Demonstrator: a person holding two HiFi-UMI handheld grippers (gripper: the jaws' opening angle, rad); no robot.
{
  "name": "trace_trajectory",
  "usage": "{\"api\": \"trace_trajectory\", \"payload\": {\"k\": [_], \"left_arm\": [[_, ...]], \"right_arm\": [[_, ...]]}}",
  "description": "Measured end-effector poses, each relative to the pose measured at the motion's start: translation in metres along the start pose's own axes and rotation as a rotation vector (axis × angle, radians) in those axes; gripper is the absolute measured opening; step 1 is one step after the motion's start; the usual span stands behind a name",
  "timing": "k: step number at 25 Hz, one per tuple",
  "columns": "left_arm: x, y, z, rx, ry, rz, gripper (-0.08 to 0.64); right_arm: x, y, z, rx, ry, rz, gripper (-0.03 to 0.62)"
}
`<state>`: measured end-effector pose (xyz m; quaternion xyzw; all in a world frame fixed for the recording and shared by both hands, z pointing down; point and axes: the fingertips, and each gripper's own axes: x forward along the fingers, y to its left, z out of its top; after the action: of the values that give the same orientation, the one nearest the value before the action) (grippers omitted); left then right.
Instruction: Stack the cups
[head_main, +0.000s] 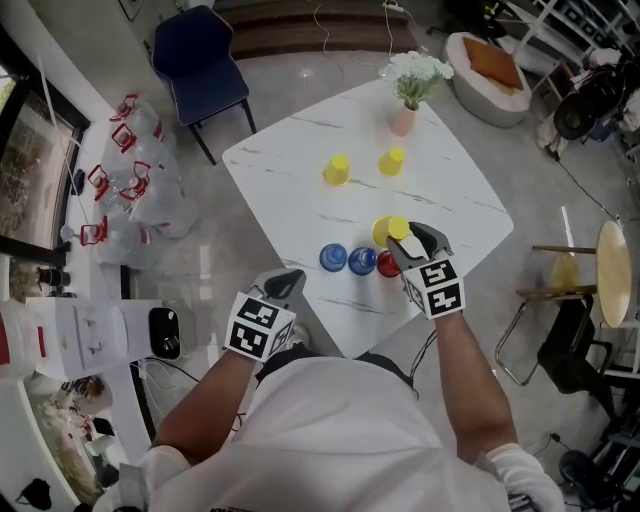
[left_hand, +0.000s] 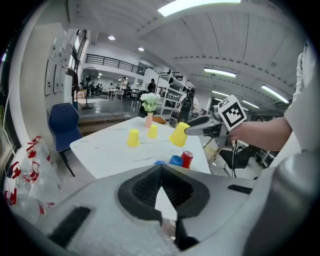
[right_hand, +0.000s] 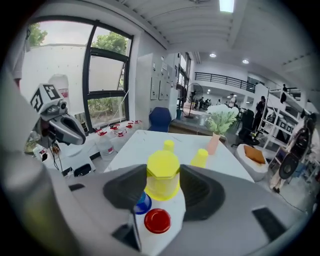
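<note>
Right tongs (right_hand: 162, 186) grip a yellow cup (right_hand: 162, 176) by its sides, mouth down and flat base up. The cup sits between the pads, lifted clear of the surface (head_main: 300, 205). Left tongs (left_hand: 160, 192) are closed on nothing and held low, off the near edge of the surface, well apart from the cups.

Just below the right tongs stands a red cup (right_hand: 157, 221), mouth down. Beside it, towards the left tongs, are two blue cups (head_main: 347, 259), close together in a row. Further beyond the right tongs stand two more yellow cups, the far cups (head_main: 364, 165), apart from each other. Beyond those is a pink vase (head_main: 403, 118) of pale flowers.

No cup appears nested on another yet, so the stacking looks barely begun: one cup is lifted and five wait singly.

The cups look like smooth, tapered plastic; the held one has a faceted base. The surface is glossy white with faint grey veins, like marble. The pads of the tongs are dark and ribbed.
</note>
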<state>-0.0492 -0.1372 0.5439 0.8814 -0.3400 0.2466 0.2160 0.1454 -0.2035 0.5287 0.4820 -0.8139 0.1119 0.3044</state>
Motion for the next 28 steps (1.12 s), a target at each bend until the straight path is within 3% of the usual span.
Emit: {"api": "trace_trajectory", "payload": {"k": [7, 12, 22, 24, 28], "left_arm": [[-0.003, -0.010, -0.002, 0.024, 0.007, -0.023, 0.009], [-0.009, -0.012, -0.006, 0.029, 0.012, -0.026, 0.009], [-0.021, -0.003, -0.015, 0.007, 0.014, 0.004, 0.009], [-0.020, -0.003, -0.017, 0.001, 0.019, 0.006, 0.009], [-0.014, -0.004, -0.017, -0.010, 0.025, 0.010, 0.009]], "right_arm": [[-0.006, 0.037, -0.022, 0.024, 0.026, 0.041, 0.210], [0.007, 0.067, -0.018, -0.014, 0.031, 0.093, 0.210], [0.027, 0.087, -0.019, -0.047, 0.071, 0.132, 0.226], [0.026, 0.085, -0.018, -0.049, 0.059, 0.134, 0.275], [0.005, 0.074, 0.005, -0.023, -0.048, 0.139, 0.265]]}}
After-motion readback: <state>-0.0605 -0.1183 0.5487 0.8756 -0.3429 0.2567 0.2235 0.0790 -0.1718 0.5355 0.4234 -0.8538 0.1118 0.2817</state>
